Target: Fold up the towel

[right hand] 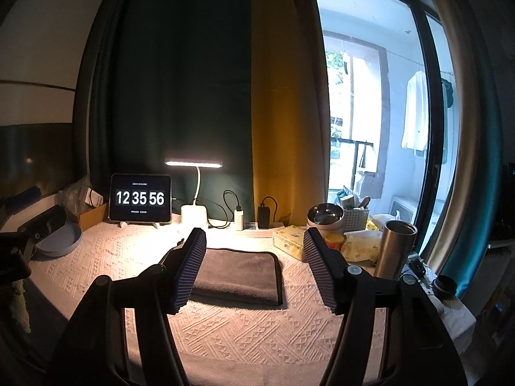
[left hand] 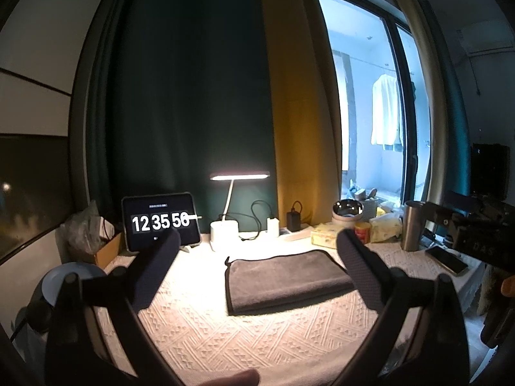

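Grey microfibre towel [left hand: 285, 278]: lies flat on the table [left hand: 206, 328], already doubled into a neat rectangle, with a small hanging loop at its far left corner; in the right wrist view the towel [right hand: 238, 273] sits straight ahead between the two fingers.
Left tongs [left hand: 257, 263]: spread wide, holding nothing, hovering above the near side of the towel and not touching it.
Right tongs [right hand: 254, 267]: likewise wide apart and empty, poised over the towel's near edge.
Step in hand: judged from the tidy stack, either one more fold remains or the job is close to done; the next move would be a fresh grasp on an edge.
Grip advice: pinch all layers together at the two corners of one short side, so that no under-layer is left behind.
Lift: raise just enough to clear the cloth beneath, keeping both hands level so the edge stays straight.
Lay-down: carry the edge across to meet the opposite one, line up the piped borders, then release both together.
Surface: the textured cream tablecloth [right hand: 257, 331] may drag on the towel, so lower the tips gently and avoid snagging it.
Surroundings: tablet clock [right hand: 140, 198], lit desk lamp [right hand: 193, 162] and steel tumbler [right hand: 396, 248] stand well apart from the towel; keep swings short.
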### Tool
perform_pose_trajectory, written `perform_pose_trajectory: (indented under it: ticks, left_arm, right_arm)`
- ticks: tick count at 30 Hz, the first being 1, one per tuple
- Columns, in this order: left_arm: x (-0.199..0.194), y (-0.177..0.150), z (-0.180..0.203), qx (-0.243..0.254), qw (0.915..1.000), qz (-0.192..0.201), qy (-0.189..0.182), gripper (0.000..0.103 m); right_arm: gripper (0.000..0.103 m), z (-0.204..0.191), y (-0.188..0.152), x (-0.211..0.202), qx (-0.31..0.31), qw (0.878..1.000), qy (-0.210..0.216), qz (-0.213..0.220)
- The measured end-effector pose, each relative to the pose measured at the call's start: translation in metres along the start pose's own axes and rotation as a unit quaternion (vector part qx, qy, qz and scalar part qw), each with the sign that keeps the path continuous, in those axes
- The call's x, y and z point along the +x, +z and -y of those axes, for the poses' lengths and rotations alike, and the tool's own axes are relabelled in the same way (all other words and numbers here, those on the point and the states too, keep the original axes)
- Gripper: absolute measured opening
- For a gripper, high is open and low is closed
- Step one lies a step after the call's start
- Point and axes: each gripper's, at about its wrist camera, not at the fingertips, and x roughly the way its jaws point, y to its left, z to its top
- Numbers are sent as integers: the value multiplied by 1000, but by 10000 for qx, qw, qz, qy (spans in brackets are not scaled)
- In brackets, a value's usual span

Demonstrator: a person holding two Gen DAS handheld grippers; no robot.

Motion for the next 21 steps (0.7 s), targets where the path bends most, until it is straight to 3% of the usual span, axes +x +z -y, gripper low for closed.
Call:
perform_pose_trajectory:
  ticks: [21]
  left_arm:
    - [2,-3,2,-19,10000,-57,14,99]
  right_arm:
    - [66,0,-2,0,-34,10000,25,-34]
